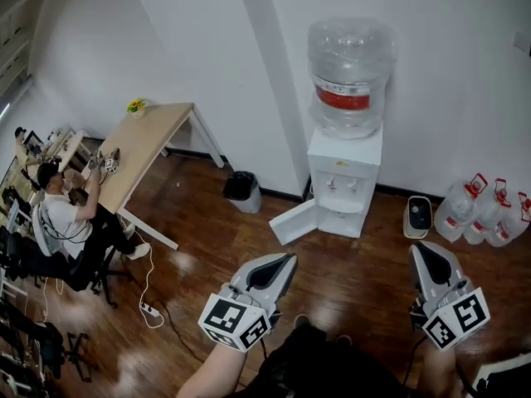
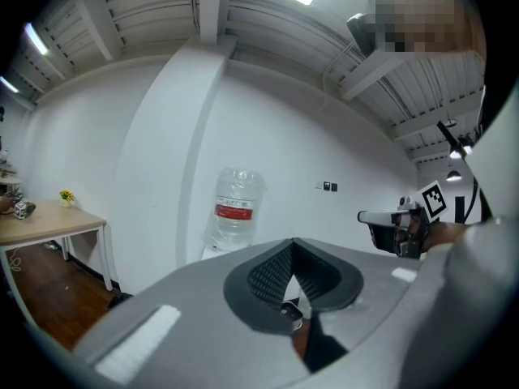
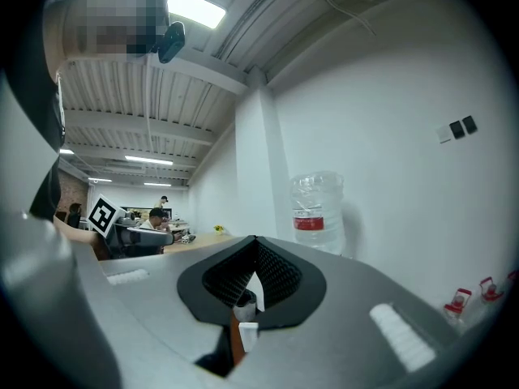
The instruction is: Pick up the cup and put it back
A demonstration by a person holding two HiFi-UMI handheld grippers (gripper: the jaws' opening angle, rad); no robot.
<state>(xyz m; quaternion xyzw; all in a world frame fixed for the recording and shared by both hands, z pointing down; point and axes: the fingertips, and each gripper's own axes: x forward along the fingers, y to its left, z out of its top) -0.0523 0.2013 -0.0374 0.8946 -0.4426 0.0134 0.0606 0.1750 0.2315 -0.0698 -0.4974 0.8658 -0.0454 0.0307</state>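
No cup shows in any view. A white water dispenser [image 1: 344, 181] with a clear bottle [image 1: 350, 73] on top stands against the wall ahead, its lower cabinet door [image 1: 292, 222] swung open to the left. My left gripper [image 1: 289, 259] hangs over the wooden floor, pointing at the dispenser, jaws together and empty. My right gripper [image 1: 417, 247] is held level with it to the right, also shut on nothing. The bottle [image 2: 235, 209] appears above the closed jaws in the left gripper view, and the bottle [image 3: 316, 205] appears likewise in the right gripper view.
A black bin [image 1: 242, 187] sits left of the dispenser. A small white heater [image 1: 419, 216] and several spare water jugs [image 1: 485, 214] stand at its right. A wooden table [image 1: 149, 143], a seated person [image 1: 70, 222] and a power strip [image 1: 149, 309] are at the left.
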